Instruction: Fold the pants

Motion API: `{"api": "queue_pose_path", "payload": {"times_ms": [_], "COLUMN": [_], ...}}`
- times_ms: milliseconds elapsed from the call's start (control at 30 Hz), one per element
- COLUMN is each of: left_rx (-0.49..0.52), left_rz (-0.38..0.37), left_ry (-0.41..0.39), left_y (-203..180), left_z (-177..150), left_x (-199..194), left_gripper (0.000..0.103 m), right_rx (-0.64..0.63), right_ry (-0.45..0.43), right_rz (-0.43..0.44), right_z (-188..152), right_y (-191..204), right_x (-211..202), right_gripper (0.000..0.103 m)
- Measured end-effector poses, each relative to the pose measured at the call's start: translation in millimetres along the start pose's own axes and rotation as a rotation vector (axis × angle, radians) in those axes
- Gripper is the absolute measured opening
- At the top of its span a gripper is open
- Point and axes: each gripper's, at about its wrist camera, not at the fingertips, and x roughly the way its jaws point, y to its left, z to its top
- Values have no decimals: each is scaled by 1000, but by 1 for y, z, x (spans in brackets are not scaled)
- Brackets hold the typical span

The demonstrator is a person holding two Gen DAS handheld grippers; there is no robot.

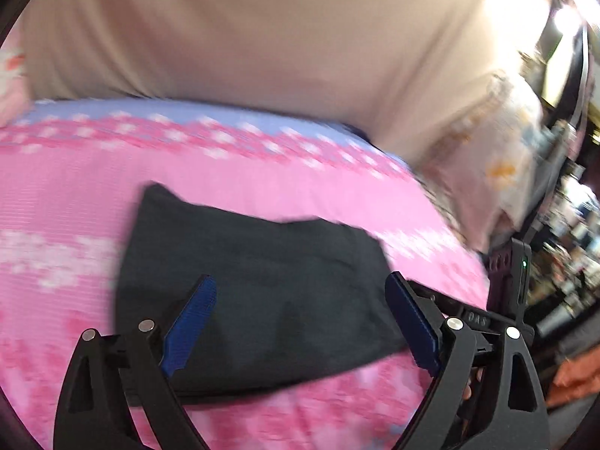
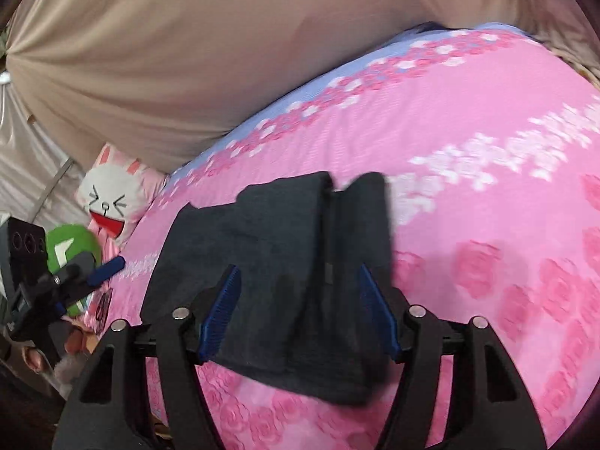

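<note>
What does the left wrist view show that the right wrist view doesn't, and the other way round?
Only the left wrist view: a blurred, cluttered room edge at far right and a pale patterned cloth beside the bed.
Only the right wrist view: a bunny-face pillow, a green plush, and the left gripper seen from the side.
Both: the folded dark pants lying on the pink floral bedspread, a beige curtain behind, and each camera's own blue-padded jaws open, gripping nothing.
</note>
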Motion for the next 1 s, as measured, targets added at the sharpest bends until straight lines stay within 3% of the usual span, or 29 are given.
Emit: {"api": "queue_pose_path", "payload": {"times_ms": [100, 133, 167, 200, 300, 400, 467, 533, 567, 633, 733, 833, 900, 1000], "left_rx": [-11, -11, -12, -18, -53, -69, -83, -109, -111, -65, 87, 227, 317, 432], "left_rz": [115, 137, 148, 162, 188, 195, 193, 173, 158, 124, 80, 21, -23, -11], "left_ry": [-40, -49, -52, -54, -64, -69, -61, -35, -25, -5, 22, 54, 94, 128], "left_y": [15, 20, 23, 27, 43, 54, 60, 65, 64, 51, 14, -29, -62, -100], "left_z": [3, 2, 0, -1, 0, -4, -8, -12, -14, -18, -24, -38, -50, -68], "left_x": [-12, -14, -14, -14, -21, -25, -20, -11, -9, -6, 4, 22, 41, 68], "left_gripper": [89, 89, 90, 90, 90, 90, 91, 91, 91, 91, 91, 91, 91, 91], "right_rx": [2, -18, -30, -32, -93, -130, -115, -31, -2, 39, 41, -13, -24, 7], "right_ry": [19, 17, 37, 34, -57, -114, -35, 35, -13, -20, -20, 16, 21, 2], "right_rz": [-47, -55, -50, -33, -6, -71, -161, -227, -166, -118, -53, -56, -81, 6], "right_z": [6, 10, 13, 18, 27, 22, 13, 1, -6, -12, -20, -27, -25, -18], "right_y": [7, 16, 20, 26, 49, 54, 33, 8, 2, -3, -1, 4, 2, -4], "right_x": [41, 47, 50, 49, 12, -9, 15, 34, 23, 7, -9, -6, -6, -17], "right_gripper": [74, 62, 28, 19, 17, 19, 45, 49, 49, 49, 51, 38, 16, 9]}}
